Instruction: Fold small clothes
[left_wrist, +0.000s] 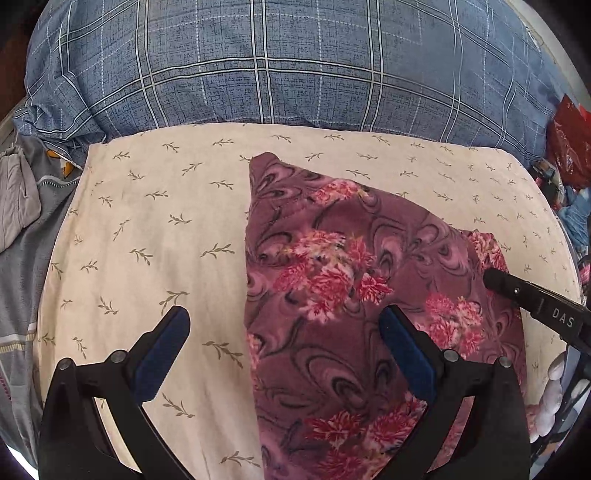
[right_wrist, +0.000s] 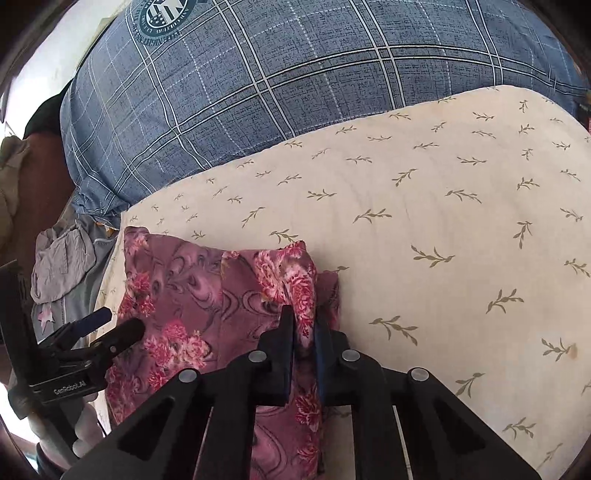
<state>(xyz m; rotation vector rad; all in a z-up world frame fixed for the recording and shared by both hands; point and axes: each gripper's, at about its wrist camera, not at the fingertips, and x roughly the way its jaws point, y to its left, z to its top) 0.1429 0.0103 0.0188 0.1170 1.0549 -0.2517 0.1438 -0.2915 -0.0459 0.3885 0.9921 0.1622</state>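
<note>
Garment on cushion, pillow behind cushion

matt floral cloth, cream cotton sheet — soft

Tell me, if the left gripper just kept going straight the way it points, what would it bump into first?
Most likely the left edge of the purple floral garment, or the cream leaf-print cushion beside it. The open left gripper straddles that edge, so depth leaves it unclear.

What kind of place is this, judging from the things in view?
Probably a bedroom, with the work done on a bed. A big blue plaid pillow lies behind a cream cushion printed with small sprigs. A floral garment rests on the cushion, and more loose clothes lie to the side.
</note>
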